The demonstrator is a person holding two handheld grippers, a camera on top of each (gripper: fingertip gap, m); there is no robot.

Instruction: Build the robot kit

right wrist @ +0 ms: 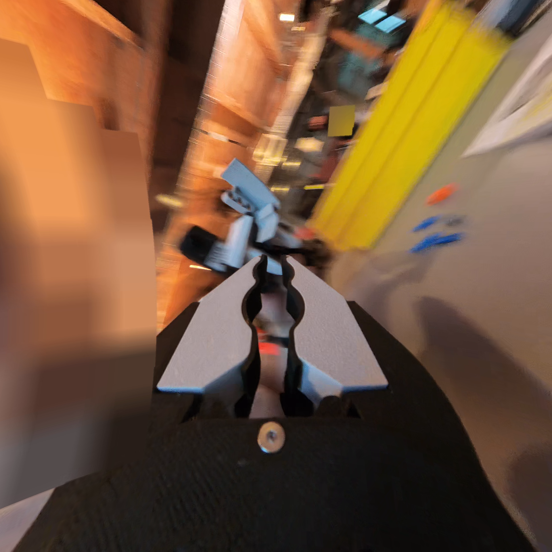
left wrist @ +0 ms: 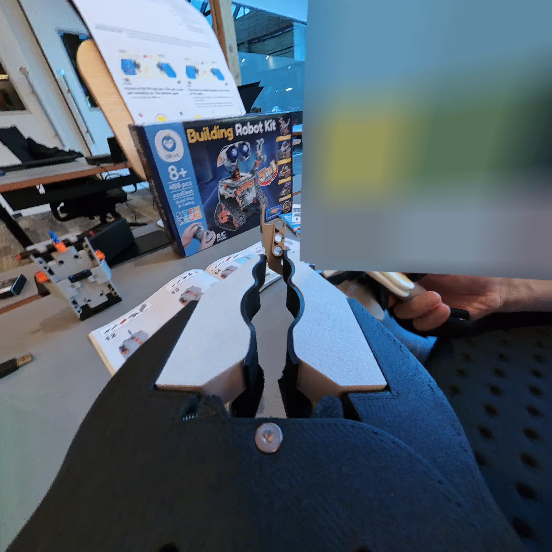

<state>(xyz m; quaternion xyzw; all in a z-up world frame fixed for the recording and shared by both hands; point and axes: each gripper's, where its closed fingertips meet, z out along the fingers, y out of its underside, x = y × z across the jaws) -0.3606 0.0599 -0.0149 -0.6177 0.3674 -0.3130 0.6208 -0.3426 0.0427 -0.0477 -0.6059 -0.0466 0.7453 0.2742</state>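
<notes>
My left gripper [left wrist: 274, 261] is shut on a small tan beam with round holes [left wrist: 275, 239] and holds it upright above an open instruction booklet [left wrist: 167, 301] on the grey table [left wrist: 44, 403]. A partly built grey, black and orange brick model [left wrist: 76, 276] stands on the table to the left. My right gripper [right wrist: 273, 261] is shut on a grey, white and black brick assembly [right wrist: 248, 221] and holds it in the air; this view is blurred by motion.
A blue toy kit box [left wrist: 221, 182] stands upright behind the booklet, with a printed sheet [left wrist: 167, 59] leaning above it. A person's hand [left wrist: 424, 307] holds a handle at right. Small blue [right wrist: 436, 239] and orange [right wrist: 442, 192] parts lie by a yellow strip [right wrist: 397, 131].
</notes>
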